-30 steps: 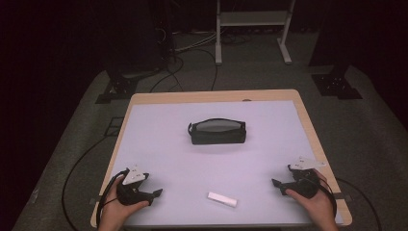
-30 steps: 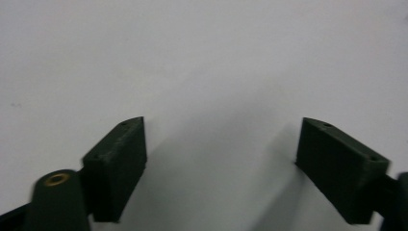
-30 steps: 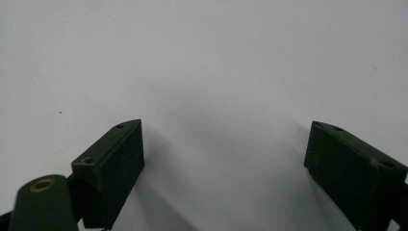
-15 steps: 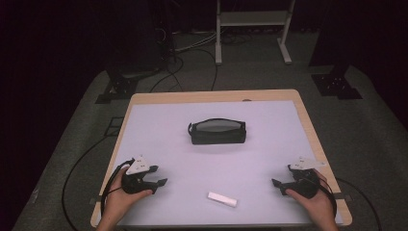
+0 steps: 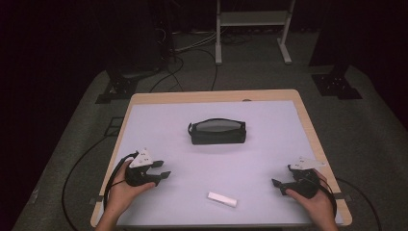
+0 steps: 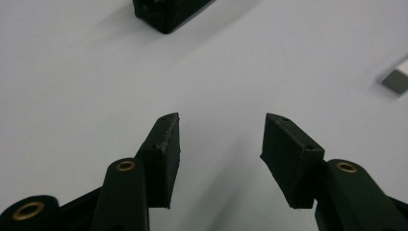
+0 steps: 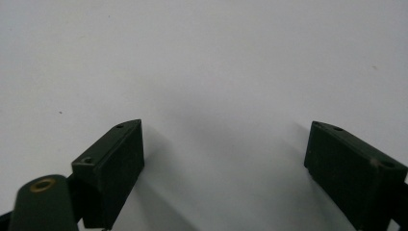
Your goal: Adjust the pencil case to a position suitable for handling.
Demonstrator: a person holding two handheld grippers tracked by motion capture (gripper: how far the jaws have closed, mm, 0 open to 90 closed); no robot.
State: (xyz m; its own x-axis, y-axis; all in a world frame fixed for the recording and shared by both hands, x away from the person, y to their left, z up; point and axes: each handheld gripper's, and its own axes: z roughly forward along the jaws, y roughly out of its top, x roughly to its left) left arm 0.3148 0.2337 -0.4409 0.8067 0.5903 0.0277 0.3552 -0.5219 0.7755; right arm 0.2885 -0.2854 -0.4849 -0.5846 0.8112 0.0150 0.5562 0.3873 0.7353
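- Pale lilac table [image 5: 269,139] with a wooden rim, and both hands are down on its near side, a gripper in each.
- Left gripper [image 5: 162,169] sits low at the near left corner, jaws spread to a moderate gap and pointing toward the table's middle, nothing between them.
- From the left gripper view, the left gripper [image 6: 219,144] shows bare table in the gap; one fingertip [image 6: 166,139] stands clear of the other.
- Ahead of those jaws and off to their left lies a black pouch [image 6: 166,14], just its near corner caught at the top edge.
- From above, that black pouch [image 5: 217,131] lies flat in the table's centre, a grey panel on top, well apart from both grippers.
- Off to the left gripper's right side lies a small white block [image 5: 222,199], near the front edge, between the two hands; the same white block [image 6: 395,79] peeks in at the edge of the left gripper view.
- Right gripper [image 5: 281,180] rests at the near right corner, jaws aimed inward toward the white block but apart from it.
- The right gripper view has the right gripper [image 7: 223,163] gaping wide, wider than the left, with empty table between the pads.
- Dark floor beyond, with cables [image 5: 192,57] trailing and a white stand [image 5: 252,26] at the back.
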